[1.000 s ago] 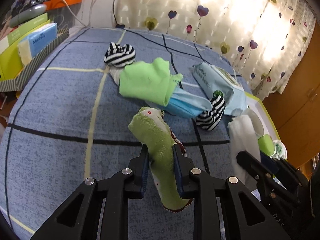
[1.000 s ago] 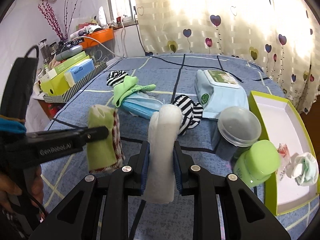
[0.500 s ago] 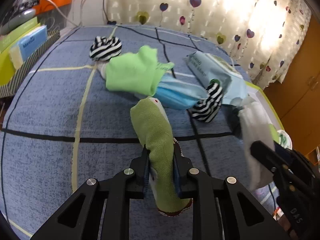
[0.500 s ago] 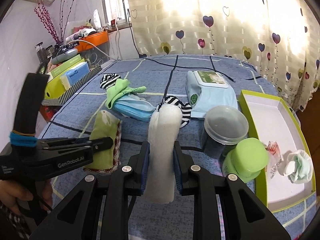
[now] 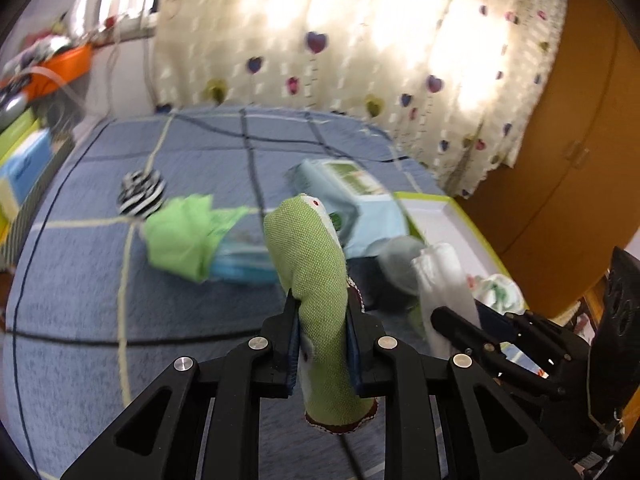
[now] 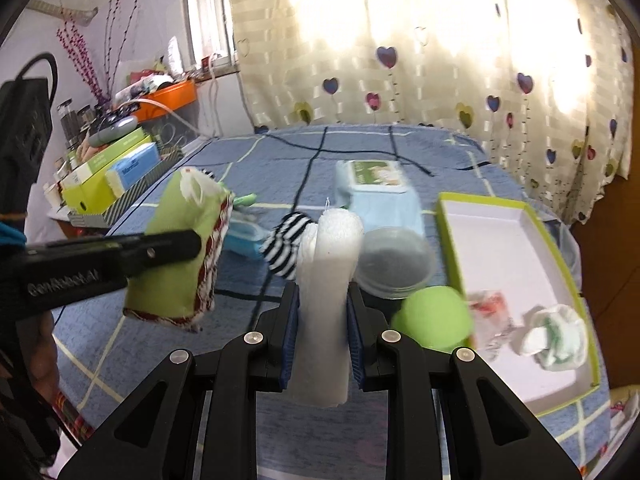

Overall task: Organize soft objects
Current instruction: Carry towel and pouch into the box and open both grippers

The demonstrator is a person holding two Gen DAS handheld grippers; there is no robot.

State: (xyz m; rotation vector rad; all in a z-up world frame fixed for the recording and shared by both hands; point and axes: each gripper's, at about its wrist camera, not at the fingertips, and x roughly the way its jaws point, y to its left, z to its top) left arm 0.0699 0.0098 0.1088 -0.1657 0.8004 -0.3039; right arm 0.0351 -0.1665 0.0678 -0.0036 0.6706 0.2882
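My left claw (image 5: 322, 344) pinches the green pouch (image 5: 316, 280), lifted clear of the bed (image 5: 80, 300); its lower end hangs below the fingers. My right claw (image 6: 322, 336) pinches the white rolled cloth (image 6: 328, 280), raised just left of the green-rimmed box (image 6: 452, 248). Open blue bedspread lies to the left. The left view is smeared: the striped sock (image 6: 286, 250) is hidden there.
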